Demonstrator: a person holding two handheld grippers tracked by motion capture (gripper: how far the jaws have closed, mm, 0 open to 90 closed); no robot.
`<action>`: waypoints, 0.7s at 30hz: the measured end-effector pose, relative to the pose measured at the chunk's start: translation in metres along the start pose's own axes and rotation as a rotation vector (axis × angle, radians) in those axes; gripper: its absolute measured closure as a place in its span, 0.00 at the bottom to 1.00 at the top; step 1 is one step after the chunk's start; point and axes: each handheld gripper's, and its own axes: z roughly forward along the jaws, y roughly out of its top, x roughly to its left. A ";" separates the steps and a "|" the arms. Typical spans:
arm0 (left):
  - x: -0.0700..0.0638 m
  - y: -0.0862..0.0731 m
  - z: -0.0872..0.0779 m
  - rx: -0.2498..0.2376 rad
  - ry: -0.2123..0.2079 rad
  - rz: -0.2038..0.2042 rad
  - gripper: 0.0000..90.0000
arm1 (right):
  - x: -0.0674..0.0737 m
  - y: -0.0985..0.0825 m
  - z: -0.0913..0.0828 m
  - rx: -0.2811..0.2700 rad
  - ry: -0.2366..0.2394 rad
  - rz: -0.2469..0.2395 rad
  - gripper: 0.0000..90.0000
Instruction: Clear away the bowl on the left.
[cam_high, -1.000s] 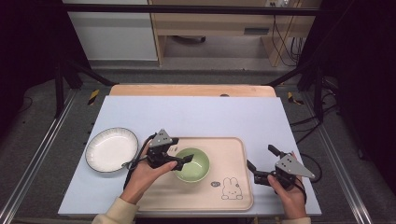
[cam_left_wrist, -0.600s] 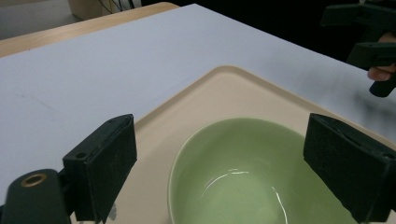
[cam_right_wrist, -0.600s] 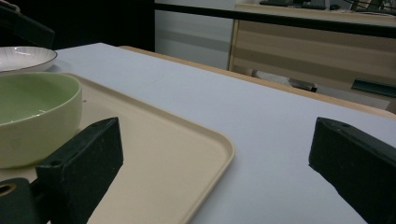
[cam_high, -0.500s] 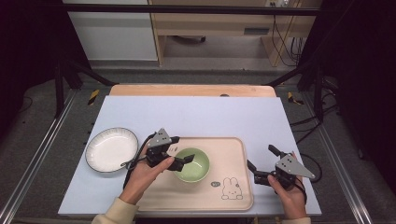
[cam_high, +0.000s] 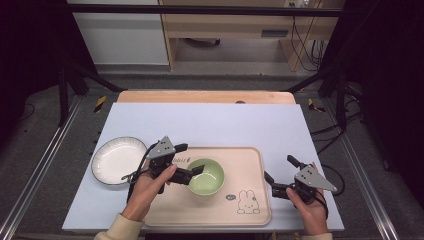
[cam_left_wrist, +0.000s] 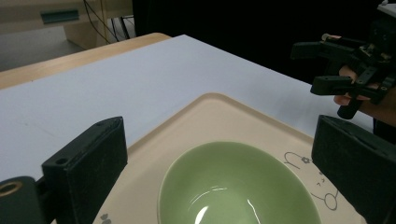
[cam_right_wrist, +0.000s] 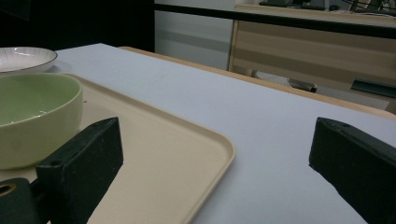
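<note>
A pale blue sheet covers the wooden desk (cam_high: 205, 96), with dark floor and metal rails around it and a wooden cabinet beyond. The green bowl (cam_high: 206, 176) sits on a beige tray (cam_high: 250, 210); a white plate (cam_high: 116, 160) lies left. The left gripper (cam_high: 190, 161), jaws just opening, hangs spread above the bowl. The right gripper (cam_high: 281, 174) rests open beside the tray.

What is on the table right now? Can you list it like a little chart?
bowl: green bowl, empty, standing on the tray
tray: beige tray with a bunny drawing, lying on the table
plate: white plate, empty, left of the tray
left gripper: left gripper beside the bowl's rim, jaws just opened wide, holding nothing
right gripper: right gripper at the tray's right edge, jaws open, holding nothing
table: table with a pale blue top
</note>
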 end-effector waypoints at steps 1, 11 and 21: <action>0.000 0.001 -0.002 -0.004 0.001 0.005 0.04 | 0.000 0.000 0.000 0.000 0.000 -0.001 0.03; 0.001 0.005 -0.027 -0.039 0.036 0.021 0.04 | 0.000 0.001 0.000 -0.007 -0.001 0.004 0.03; 0.013 0.000 -0.053 -0.057 0.088 0.033 0.04 | 0.000 0.001 -0.001 -0.003 -0.003 0.002 0.03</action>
